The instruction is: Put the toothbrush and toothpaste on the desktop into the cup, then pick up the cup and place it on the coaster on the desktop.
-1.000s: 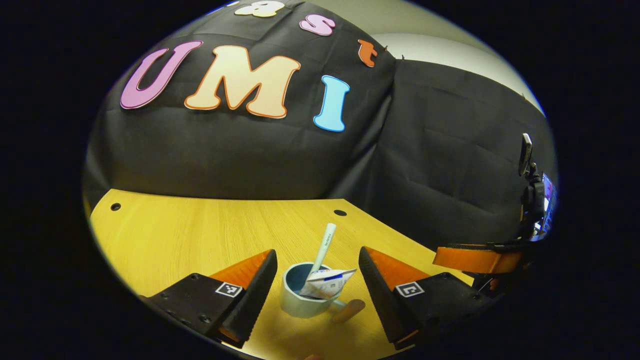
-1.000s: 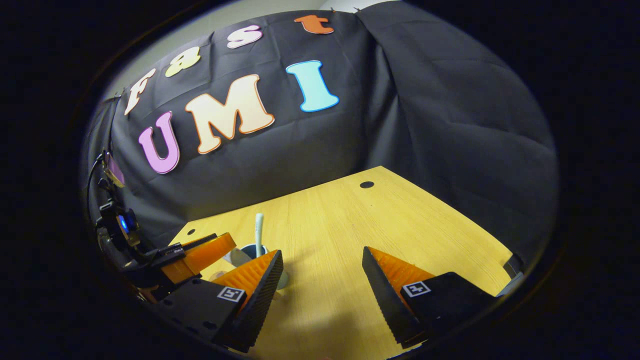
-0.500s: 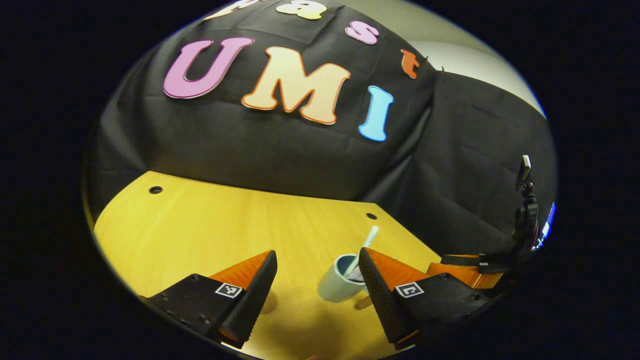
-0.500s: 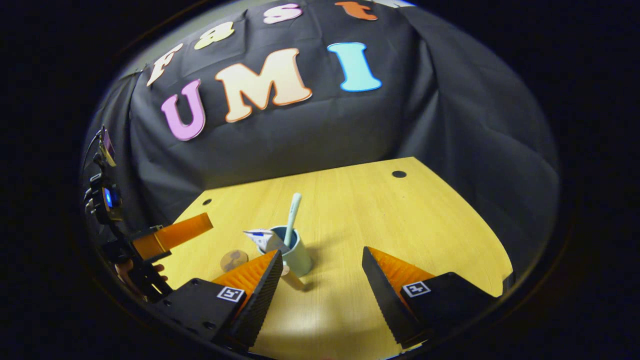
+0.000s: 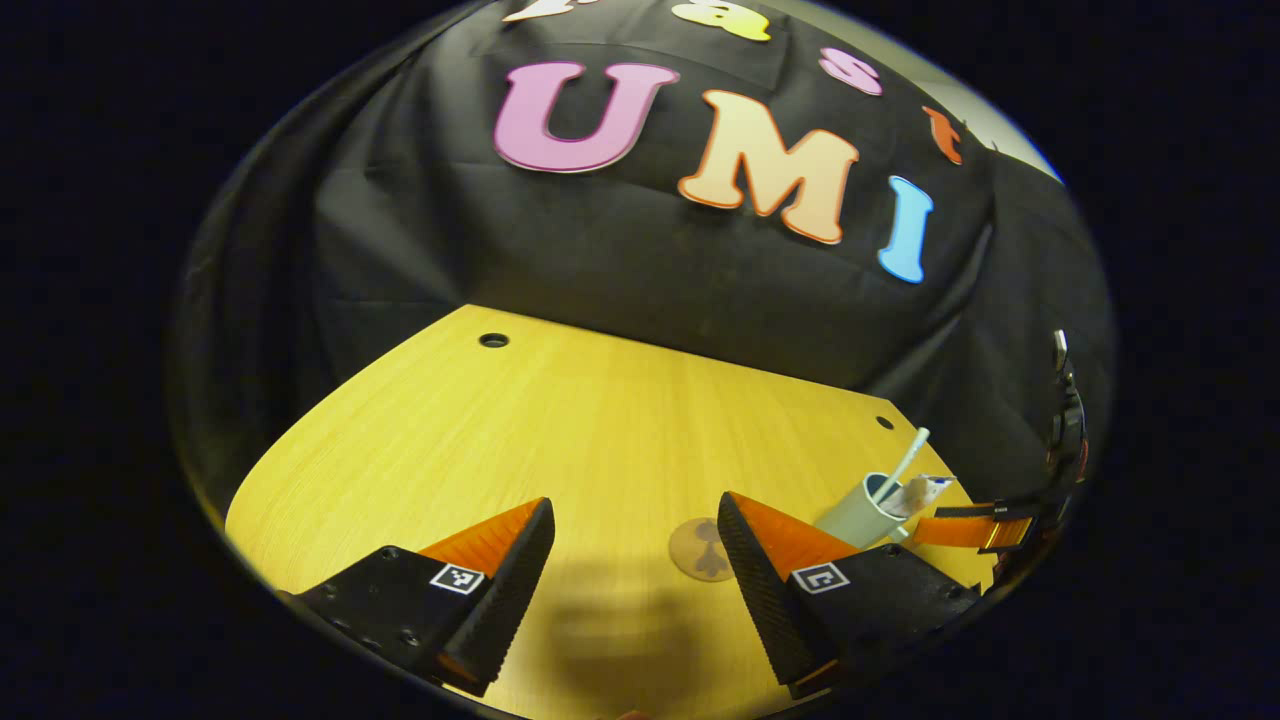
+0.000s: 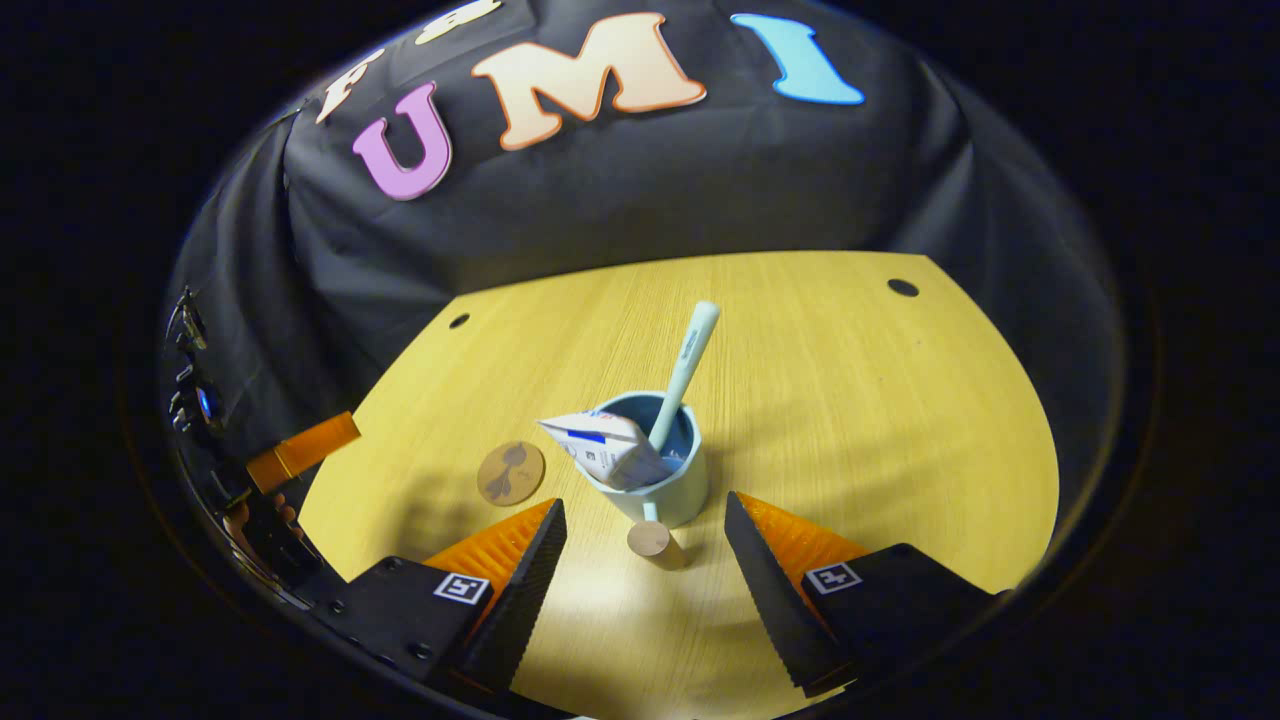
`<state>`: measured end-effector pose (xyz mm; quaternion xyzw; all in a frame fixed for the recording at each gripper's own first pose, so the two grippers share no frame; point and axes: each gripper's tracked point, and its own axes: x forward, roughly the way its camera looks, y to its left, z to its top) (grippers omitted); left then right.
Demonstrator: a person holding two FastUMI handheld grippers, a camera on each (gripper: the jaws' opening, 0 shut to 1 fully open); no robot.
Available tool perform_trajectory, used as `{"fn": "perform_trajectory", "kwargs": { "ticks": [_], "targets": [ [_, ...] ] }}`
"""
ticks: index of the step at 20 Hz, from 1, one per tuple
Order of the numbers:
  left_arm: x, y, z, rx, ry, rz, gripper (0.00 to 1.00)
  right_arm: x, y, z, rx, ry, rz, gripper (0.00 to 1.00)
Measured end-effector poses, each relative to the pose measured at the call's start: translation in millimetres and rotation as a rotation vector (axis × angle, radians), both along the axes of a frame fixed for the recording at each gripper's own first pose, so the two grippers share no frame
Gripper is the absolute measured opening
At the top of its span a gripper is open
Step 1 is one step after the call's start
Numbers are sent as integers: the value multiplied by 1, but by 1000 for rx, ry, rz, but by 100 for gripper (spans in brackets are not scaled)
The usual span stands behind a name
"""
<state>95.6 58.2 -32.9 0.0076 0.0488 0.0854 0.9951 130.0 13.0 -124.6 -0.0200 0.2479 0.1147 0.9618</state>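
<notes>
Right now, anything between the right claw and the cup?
In the right gripper view, the cup's wooden handle lies between the open right claw and the cup; otherwise bare desk.

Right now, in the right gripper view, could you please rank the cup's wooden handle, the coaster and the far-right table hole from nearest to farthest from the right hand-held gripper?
1. Wooden handle: between the right hand-held gripper fingers.
2. Coaster: left, flat on the table.
3. Table hole: far right corner.
</notes>
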Motion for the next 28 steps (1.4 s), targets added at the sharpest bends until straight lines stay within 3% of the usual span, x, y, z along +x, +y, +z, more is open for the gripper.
{"fn": "perform_trajectory", "kwargs": {
  "ticks": [3, 4, 6, 7, 8, 10, 11, 16, 20, 24, 28],
  "targets": [
    [-12, 24, 0, -17, -3, 54, 95, 11, -1, -18, -76, 86, 7, 98],
    [-15, 32, -1, -17, 0, 69, 95, 16, -3, -21, -108, 108, 5, 93],
    [-19, 43, -5, -23, 13, 91, 95, 19, -6, -31, -166, 157, 2, 98],
    [-21, 47, -7, -29, 16, 98, 95, 23, -7, -36, -185, 181, -5, 92],
    [-22, 50, -8, -36, 23, 104, 95, 24, -9, -41, -200, 204, -11, 97],
    [-25, 58, -13, -45, 39, 119, 95, 25, -7, -46, -212, 234, -9, 91],
    [-27, 63, -16, -48, 45, 128, 95, 27, -5, -49, -215, 245, -9, 76],
    [-30, 75, -21, -59, 64, 150, 95, 31, -4, -54, -224, 312, -29, 58],
    [-31, 77, -26, -66, 86, 148, 95, 33, -4, -57, -273, 377, -25, 64],
    [-36, 72, -33, -74, 102, 134, 95, 30, -8, -59, -312, 428, -41, 34],
    [-35, 69, -39, -87, 131, 117, 95, 31, -9, -57, -349, 418, -34, 31]
  ]
}}
